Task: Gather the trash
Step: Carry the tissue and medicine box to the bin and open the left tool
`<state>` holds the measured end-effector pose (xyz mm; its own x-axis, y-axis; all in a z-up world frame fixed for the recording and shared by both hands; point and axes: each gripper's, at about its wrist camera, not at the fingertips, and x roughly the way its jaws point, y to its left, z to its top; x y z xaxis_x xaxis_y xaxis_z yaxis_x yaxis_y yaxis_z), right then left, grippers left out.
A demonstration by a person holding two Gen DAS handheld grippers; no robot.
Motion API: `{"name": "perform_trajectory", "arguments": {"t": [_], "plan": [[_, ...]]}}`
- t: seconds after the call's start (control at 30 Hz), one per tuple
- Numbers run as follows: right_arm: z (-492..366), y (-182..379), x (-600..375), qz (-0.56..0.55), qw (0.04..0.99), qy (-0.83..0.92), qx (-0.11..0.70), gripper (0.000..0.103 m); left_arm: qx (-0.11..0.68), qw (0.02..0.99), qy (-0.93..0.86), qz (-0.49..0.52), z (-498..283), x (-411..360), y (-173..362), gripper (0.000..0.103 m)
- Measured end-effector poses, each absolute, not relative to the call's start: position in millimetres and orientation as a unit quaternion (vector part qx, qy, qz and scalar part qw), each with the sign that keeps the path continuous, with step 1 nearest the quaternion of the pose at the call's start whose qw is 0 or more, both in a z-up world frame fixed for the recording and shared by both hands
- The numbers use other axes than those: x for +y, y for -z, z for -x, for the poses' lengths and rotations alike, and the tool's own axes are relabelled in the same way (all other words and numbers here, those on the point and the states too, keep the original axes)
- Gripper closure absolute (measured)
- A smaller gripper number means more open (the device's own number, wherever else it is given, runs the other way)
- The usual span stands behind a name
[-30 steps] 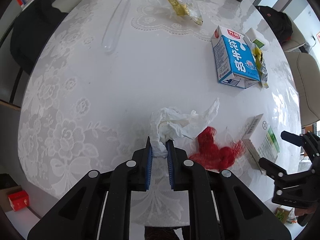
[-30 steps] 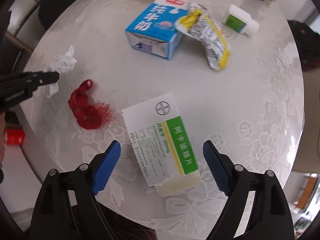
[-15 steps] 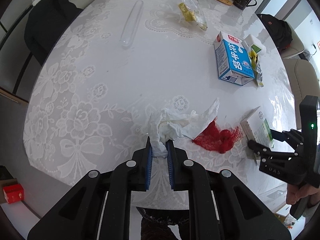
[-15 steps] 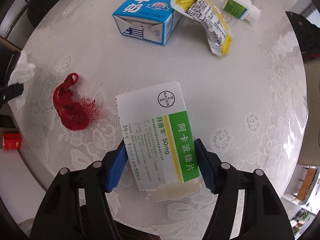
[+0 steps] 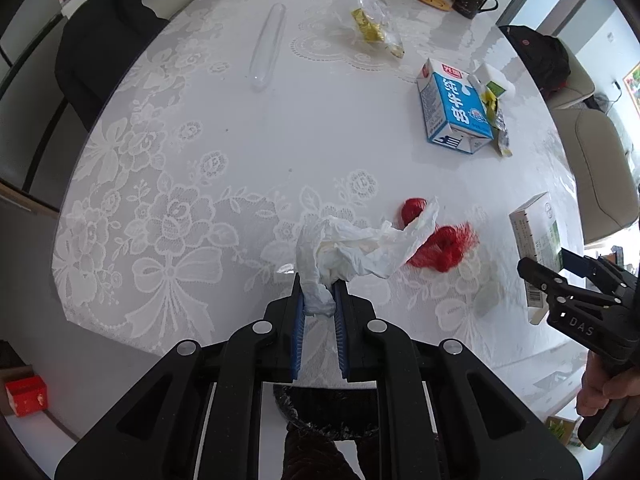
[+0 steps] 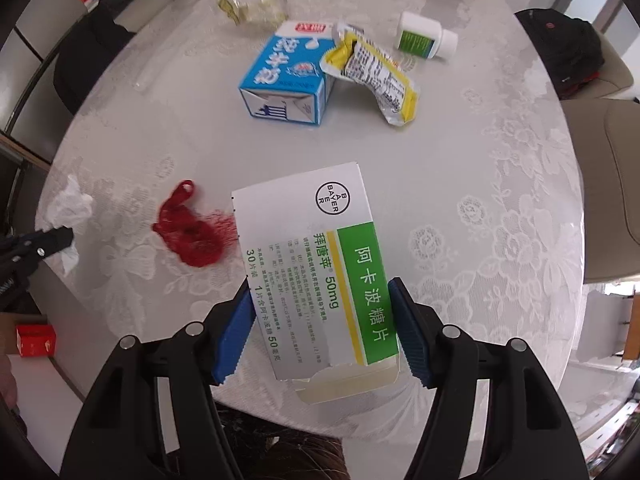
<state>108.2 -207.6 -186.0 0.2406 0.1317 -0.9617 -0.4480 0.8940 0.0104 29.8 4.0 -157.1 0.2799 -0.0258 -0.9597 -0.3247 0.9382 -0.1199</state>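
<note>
My left gripper [image 5: 319, 294] is shut on a crumpled white tissue [image 5: 352, 248] and holds it above the table's near edge. My right gripper [image 6: 322, 308] is shut on a white and green medicine box [image 6: 320, 264], lifted off the table; the box also shows in the left wrist view [image 5: 538, 240]. A red mesh net [image 6: 192, 232] lies on the lace tablecloth between the two grippers. A dark bin rim [image 5: 324, 420] shows below the left gripper.
A blue milk carton [image 6: 286, 80], a yellow snack wrapper [image 6: 376, 76] and a white pill bottle [image 6: 424, 38] lie farther back. A clear plastic tube [image 5: 268, 52], a clear bag with yellow pieces [image 5: 374, 28] and a black mug [image 5: 472, 0] are at the far side. Chairs stand around the table.
My right gripper closed on the medicine box and lifted it. My left gripper pulled back and up toward the near table edge with the tissue.
</note>
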Motion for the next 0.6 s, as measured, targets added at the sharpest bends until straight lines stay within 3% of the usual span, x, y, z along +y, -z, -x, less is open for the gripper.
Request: {"name": "perform_trajectory", "arguments": {"t": [0.6], "plan": [[9,160,-193,0.087,0.805,-0.175,0.559,0.04,0.587,0.795,-0.065,0.137,52,7,143,0.091]]}}
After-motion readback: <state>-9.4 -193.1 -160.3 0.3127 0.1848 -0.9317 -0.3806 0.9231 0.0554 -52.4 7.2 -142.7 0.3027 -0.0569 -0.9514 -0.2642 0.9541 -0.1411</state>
